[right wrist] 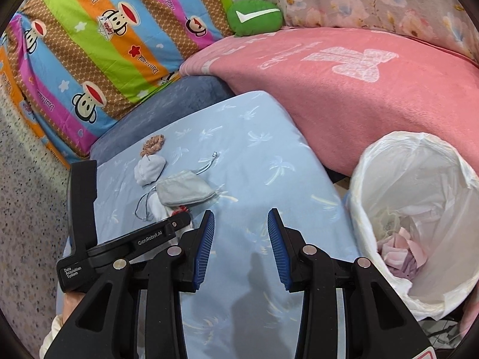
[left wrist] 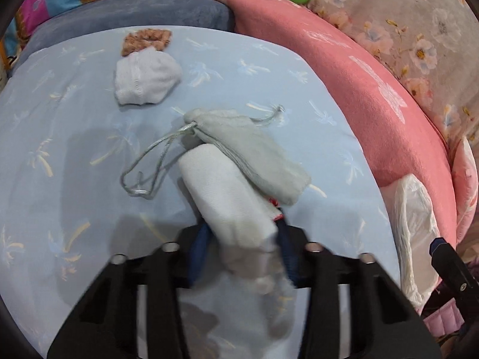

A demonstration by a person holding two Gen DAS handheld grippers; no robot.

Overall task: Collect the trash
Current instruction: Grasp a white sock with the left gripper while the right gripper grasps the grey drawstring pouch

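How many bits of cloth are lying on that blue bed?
4: a brown knitted piece farthest away, a white cloth bundle touching it, a grey drawstring pouch mid-bed, and a white folded cloth in the left gripper. More could be hidden underneath.

White folded cloth roll [left wrist: 227, 197] pinched in left claw [left wrist: 242, 257], grey drawstring pouch [left wrist: 248, 149] draped over it; white-lined bin [right wrist: 419, 209] beside bed.

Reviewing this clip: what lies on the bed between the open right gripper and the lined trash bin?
Nothing. In the right wrist view, only bare blue sheet runs from the right gripper to the trash bin.
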